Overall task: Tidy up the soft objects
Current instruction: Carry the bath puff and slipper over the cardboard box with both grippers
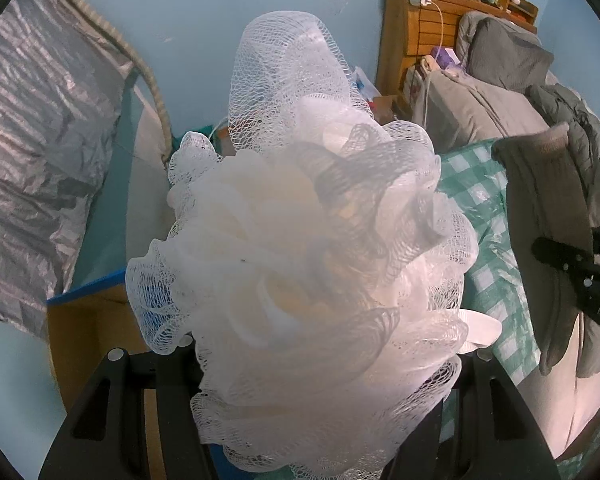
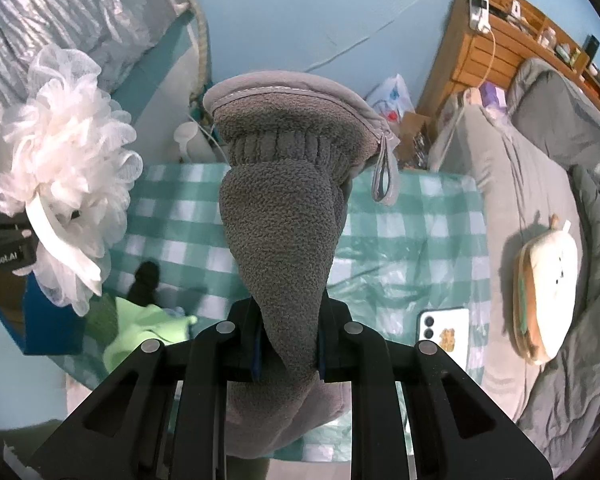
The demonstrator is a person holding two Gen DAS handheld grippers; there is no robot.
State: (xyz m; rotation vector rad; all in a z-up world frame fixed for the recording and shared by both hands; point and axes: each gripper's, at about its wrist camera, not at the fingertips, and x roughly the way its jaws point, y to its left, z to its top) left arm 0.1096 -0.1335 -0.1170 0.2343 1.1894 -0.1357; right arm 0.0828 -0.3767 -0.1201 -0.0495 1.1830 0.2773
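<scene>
My left gripper [image 1: 320,360] is shut on a white mesh bath pouf [image 1: 312,240] that fills most of the left wrist view; the pouf also shows at the left of the right wrist view [image 2: 64,160], held in the air. My right gripper [image 2: 288,344] is shut on a grey fleece glove [image 2: 284,220], held up above the green-and-white checked cloth [image 2: 400,220]. The glove also shows at the right of the left wrist view [image 1: 548,220]. A light green soft cloth [image 2: 148,332] lies on the checked cloth at lower left.
A cardboard box with a blue rim [image 1: 88,320] stands at the left. A white phone [image 2: 444,328] lies on the checked cloth. A toast-shaped plush [image 2: 548,288] lies on the grey bed [image 2: 520,200]. A wooden headboard shelf [image 2: 500,52] and a silver foil sheet [image 1: 32,160] stand behind.
</scene>
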